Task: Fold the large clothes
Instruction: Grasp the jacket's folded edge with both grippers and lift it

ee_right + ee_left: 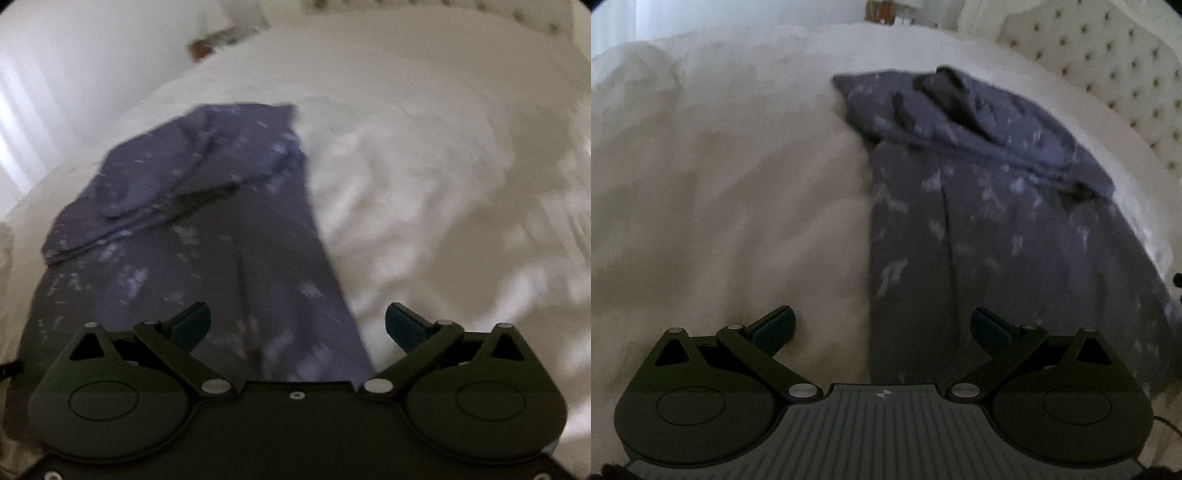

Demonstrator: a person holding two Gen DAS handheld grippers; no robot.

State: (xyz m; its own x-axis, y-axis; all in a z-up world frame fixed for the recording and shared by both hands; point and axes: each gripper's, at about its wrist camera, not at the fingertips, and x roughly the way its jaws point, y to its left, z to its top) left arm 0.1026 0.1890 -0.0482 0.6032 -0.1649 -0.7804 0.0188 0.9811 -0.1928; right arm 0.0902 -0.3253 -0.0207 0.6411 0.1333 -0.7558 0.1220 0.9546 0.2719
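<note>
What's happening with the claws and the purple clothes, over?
Left gripper open, empty. Right gripper open, empty. Purple garment flat on white bed, far end folded back. Nothing in the way.

A dark blue-grey garment [979, 229] with pale speckled markings lies flat along the white bed [720, 184]. Its far end [177, 173] is folded back over itself, leaving a rumpled double layer there.
</note>
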